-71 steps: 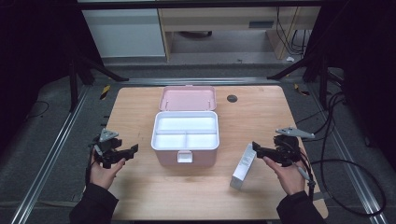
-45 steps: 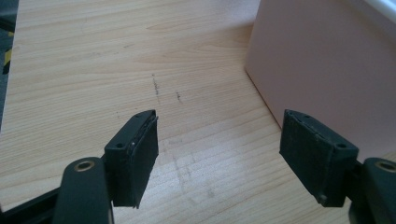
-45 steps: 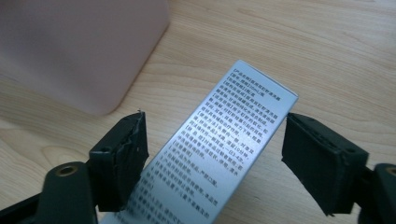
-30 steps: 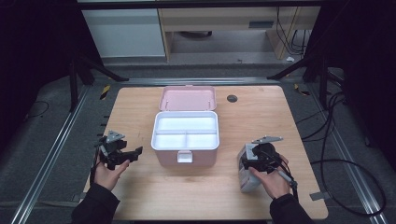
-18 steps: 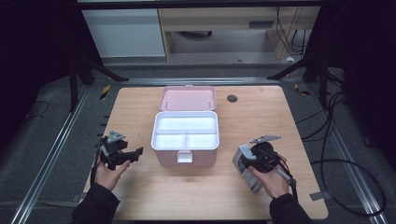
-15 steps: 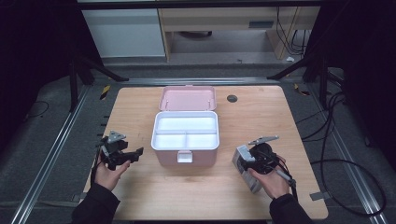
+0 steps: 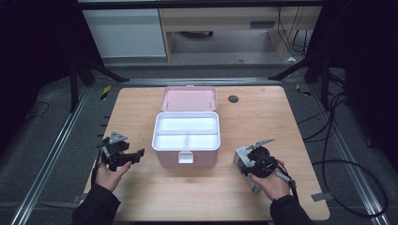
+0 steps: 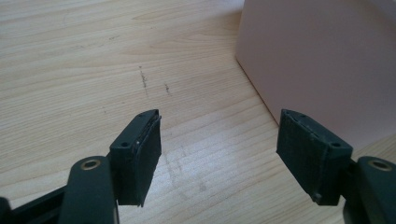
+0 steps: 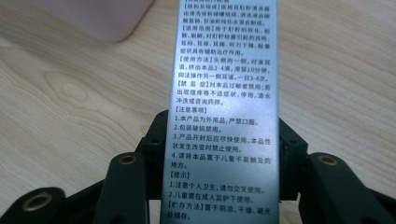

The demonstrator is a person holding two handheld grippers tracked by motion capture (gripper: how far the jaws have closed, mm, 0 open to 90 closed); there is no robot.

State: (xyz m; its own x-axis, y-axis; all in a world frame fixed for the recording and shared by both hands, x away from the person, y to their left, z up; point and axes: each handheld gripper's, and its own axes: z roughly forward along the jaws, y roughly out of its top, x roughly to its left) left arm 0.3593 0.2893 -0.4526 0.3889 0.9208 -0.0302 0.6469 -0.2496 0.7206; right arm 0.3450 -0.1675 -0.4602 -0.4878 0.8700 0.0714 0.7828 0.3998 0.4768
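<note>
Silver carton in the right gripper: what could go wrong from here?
1. The right gripper, its jaws just closing, clasps the silver carton near one end; it could tilt or slip.
2. The pink storage box has small compartments; the long carton may not fit and could catch on a divider.

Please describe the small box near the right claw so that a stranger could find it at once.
On the wooden table, look right of the open pink case. The silver carton lies between the jaws of the right claw. It alone is grey, slim and covered with printed text.
</note>
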